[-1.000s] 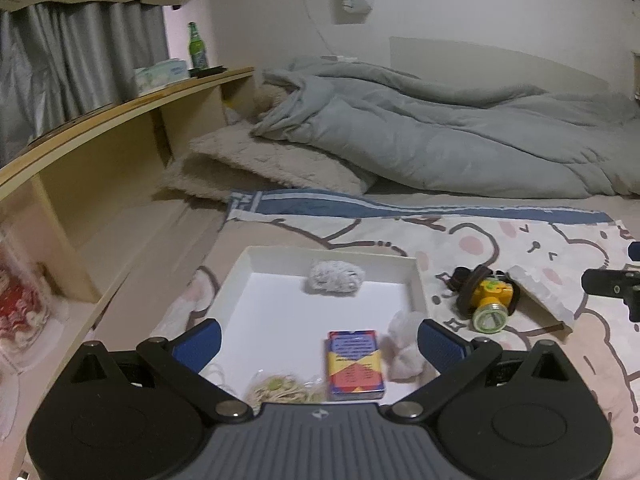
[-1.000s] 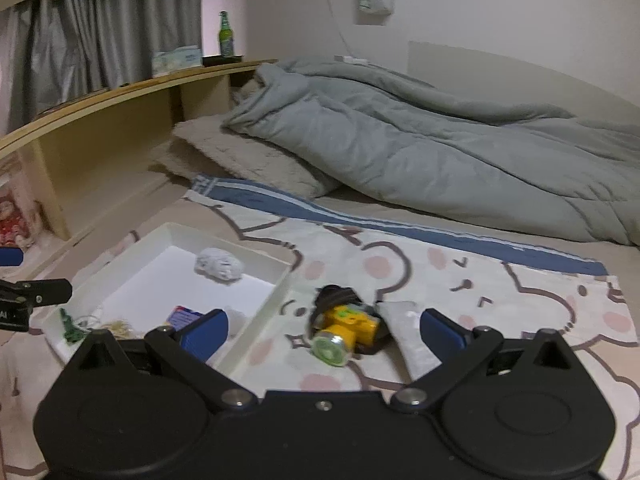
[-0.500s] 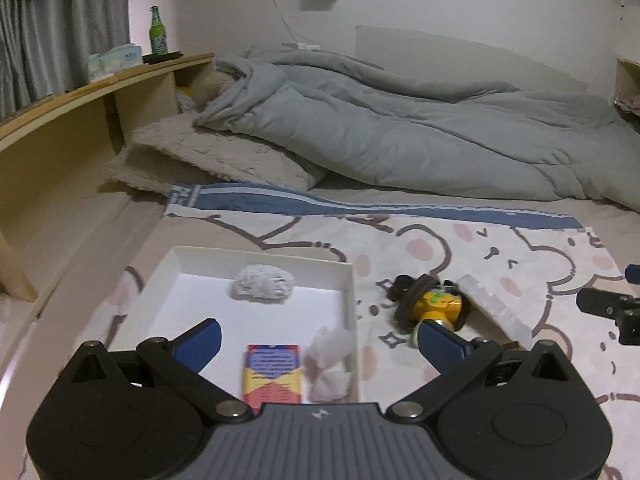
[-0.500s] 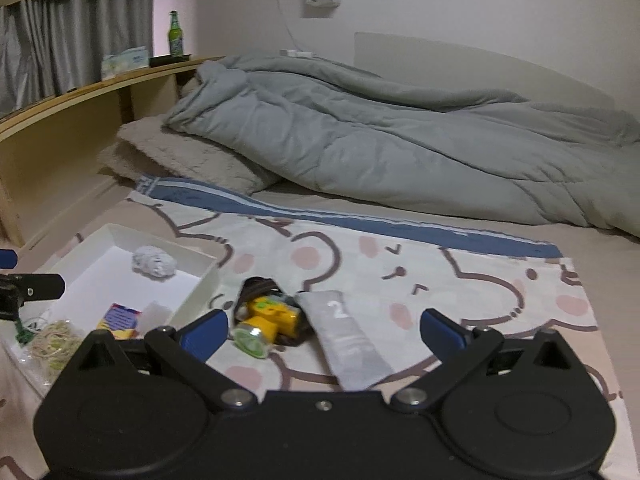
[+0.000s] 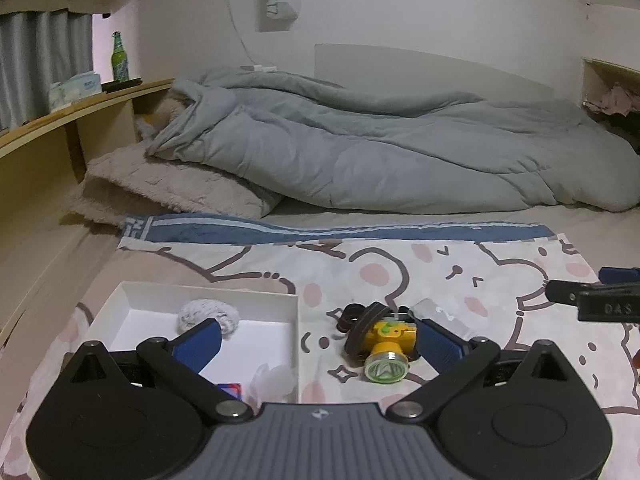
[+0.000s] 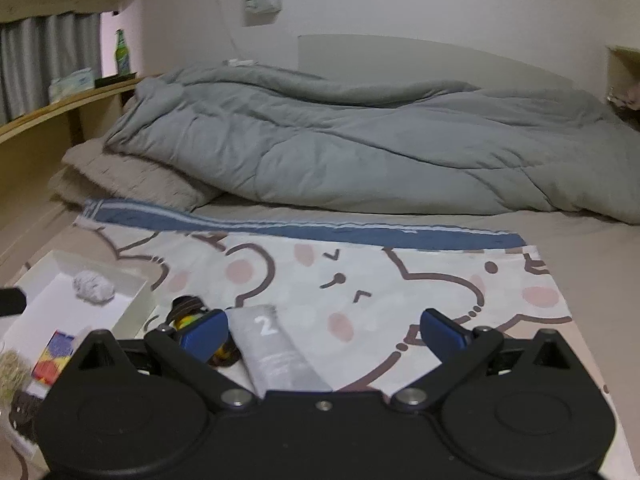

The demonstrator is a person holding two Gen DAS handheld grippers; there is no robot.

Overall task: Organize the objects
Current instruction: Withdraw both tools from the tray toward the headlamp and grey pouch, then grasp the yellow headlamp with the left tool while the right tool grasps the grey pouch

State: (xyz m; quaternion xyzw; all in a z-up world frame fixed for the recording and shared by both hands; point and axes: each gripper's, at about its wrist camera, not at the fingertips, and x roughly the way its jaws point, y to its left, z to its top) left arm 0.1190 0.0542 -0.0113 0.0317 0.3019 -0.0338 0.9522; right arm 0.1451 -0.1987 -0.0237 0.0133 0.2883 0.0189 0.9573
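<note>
Both views shifted right; headlamp (image 5: 386, 344) beside tray (image 5: 208, 294).

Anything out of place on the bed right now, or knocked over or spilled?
Nothing spilled or damaged. Two things lie loose on the cartoon-print cloth beside the white shallow tray: the yellow headlamp with black strap, tipped on its side, and the grey flat packet marked 2. Both grippers are open and hold nothing.
</note>
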